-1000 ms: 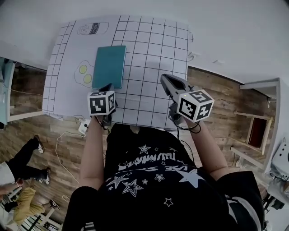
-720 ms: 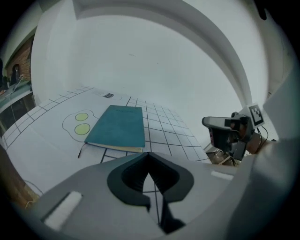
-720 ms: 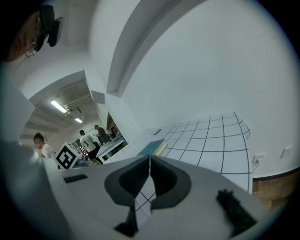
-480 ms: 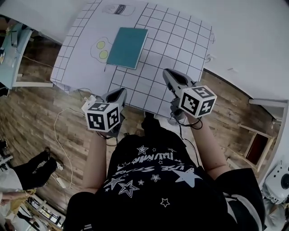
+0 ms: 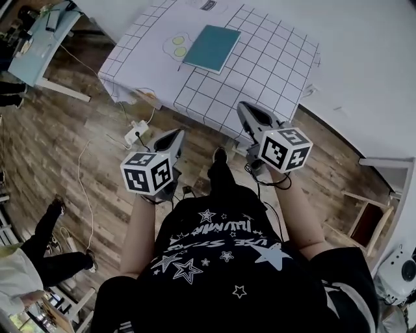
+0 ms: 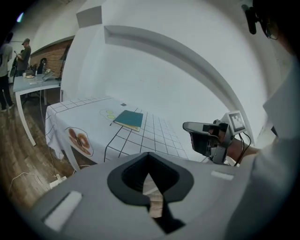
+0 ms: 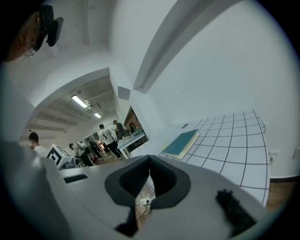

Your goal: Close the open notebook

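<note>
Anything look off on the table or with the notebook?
Nothing stands out. The teal notebook lies closed and flat on the white grid-printed tablecloth, beside the fried-egg drawing; no damage or spill visible.

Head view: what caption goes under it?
Closed teal notebook on the grid tablecloth; left hand-held gripper and right hand-held gripper, both shut, away from it.

The far side of the surface (image 5: 273,62) runs off the head view's top edge, cutting a printed drawing (image 5: 208,5) too small to read. A bystander (image 5: 19,279) is cropped at lower left. The left gripper (image 5: 174,135) and right gripper (image 5: 246,110) largely cover the hands holding them.
</note>
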Available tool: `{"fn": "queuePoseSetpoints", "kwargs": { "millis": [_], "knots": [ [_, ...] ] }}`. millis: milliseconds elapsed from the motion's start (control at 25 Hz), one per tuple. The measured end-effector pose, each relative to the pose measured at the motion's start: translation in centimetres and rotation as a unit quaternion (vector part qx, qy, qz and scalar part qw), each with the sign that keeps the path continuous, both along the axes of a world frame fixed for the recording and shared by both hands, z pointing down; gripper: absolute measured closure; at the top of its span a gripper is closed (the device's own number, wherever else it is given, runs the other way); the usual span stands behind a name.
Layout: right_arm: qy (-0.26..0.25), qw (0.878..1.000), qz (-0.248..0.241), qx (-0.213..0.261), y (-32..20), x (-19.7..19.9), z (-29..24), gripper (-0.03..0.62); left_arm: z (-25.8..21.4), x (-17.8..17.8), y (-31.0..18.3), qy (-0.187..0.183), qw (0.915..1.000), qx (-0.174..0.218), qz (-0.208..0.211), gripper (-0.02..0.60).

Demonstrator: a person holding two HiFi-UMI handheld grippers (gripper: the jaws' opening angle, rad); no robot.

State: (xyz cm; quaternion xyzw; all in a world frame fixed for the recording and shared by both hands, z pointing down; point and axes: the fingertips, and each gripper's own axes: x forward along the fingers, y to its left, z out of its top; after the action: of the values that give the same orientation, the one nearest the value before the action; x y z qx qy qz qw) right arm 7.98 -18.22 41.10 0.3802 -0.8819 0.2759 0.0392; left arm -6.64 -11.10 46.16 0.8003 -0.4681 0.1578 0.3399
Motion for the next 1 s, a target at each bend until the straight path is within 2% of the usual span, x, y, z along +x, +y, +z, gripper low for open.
{"fn": "queuePoseSetpoints", "kwargs": {
  "millis": [200, 400, 640, 800, 1000],
  "knots": [
    [0.007, 1.000, -0.010, 0.014, 2.1, 0.4, -1.7, 0.580, -3.0, 0.1, 1.4, 0.015, 0.9990, 0.037, -0.022, 0.572],
    [0.003, 0.998, -0.026, 0.051, 8.8, -1.1, -2.8, 0.580, -4.8, -1.2, 6.2, 0.010, 0.9931, 0.102, -0.057, 0.572],
    [0.001, 0.997, -0.028, 0.072, 16.4, -0.3, -4.8, 0.580, -7.6, -1.0, 12.6, 0.021, 0.9867, 0.143, -0.074, 0.572],
    [0.011, 0.997, -0.025, 0.078, 20.1, 0.9, -5.4, 0.580, -10.2, -1.3, 15.7, -0.008, 0.9742, 0.203, -0.099, 0.572],
    [0.034, 0.996, -0.012, 0.082, 23.3, 3.0, -5.7, 0.580, -12.3, 0.5, 17.8, -0.032, 0.9651, 0.246, -0.083, 0.572]
  ]
}}
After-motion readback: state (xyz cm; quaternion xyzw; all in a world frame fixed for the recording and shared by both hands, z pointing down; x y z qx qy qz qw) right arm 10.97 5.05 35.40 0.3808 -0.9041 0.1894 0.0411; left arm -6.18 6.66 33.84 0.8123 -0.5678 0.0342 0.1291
